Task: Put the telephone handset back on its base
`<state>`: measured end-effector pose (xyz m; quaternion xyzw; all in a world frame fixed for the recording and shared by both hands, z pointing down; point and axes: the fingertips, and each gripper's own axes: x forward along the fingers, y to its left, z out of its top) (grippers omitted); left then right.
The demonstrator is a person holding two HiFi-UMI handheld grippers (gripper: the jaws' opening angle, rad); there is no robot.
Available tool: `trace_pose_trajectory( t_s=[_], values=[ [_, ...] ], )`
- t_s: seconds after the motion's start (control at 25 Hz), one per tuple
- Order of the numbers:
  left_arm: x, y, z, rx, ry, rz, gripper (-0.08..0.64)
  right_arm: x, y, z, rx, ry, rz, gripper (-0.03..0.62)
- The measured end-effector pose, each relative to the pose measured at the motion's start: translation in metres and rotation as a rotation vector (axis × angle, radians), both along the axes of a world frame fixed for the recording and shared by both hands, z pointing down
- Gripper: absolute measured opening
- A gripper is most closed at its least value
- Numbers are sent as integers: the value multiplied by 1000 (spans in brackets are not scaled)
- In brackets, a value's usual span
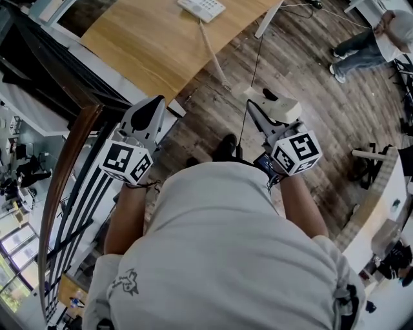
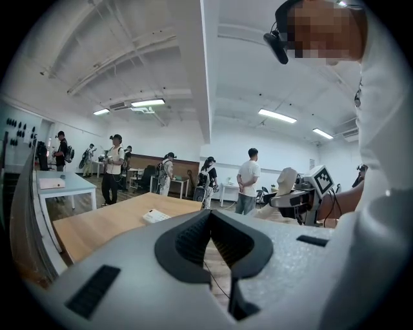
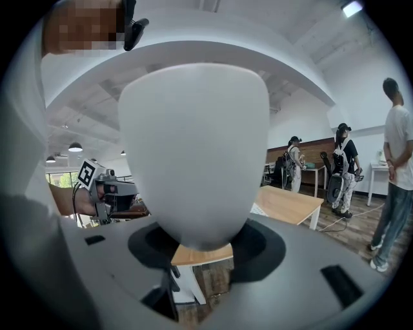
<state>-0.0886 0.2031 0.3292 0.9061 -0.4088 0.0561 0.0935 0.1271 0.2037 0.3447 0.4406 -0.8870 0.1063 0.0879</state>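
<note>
The white telephone base point(image 1: 201, 8) lies on the wooden table point(image 1: 148, 38) at the top of the head view, and its thin cord point(image 1: 213, 58) trails down toward me. My right gripper point(image 1: 270, 109) is shut on the white handset point(image 1: 284, 108), held above the wood floor, well short of the table. In the right gripper view the handset point(image 3: 193, 155) fills the space between the jaws. My left gripper point(image 1: 148, 109) is shut with nothing in it, held level beside the right one. From the left gripper view the base point(image 2: 157, 215) shows small on the table.
A dark stair railing point(image 1: 64, 180) curves down the left side. A white table leg point(image 1: 268, 19) stands near the cord. A person point(image 1: 368, 42) stands at the top right. Several people point(image 2: 248, 180) and other tables point(image 2: 64, 187) are farther back in the room.
</note>
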Motion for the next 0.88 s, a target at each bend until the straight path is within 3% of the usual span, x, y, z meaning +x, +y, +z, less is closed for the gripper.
trace_pose_trajectory(
  t_s=[0.52,0.88],
  values=[
    [96,-61,18,-40,-20,-52,6,82,-65,18,-40,-25,-94,221],
    [142,-81,29,-81,-46,-47,6,115,-84,30,-74,-46,-124,221]
  ],
)
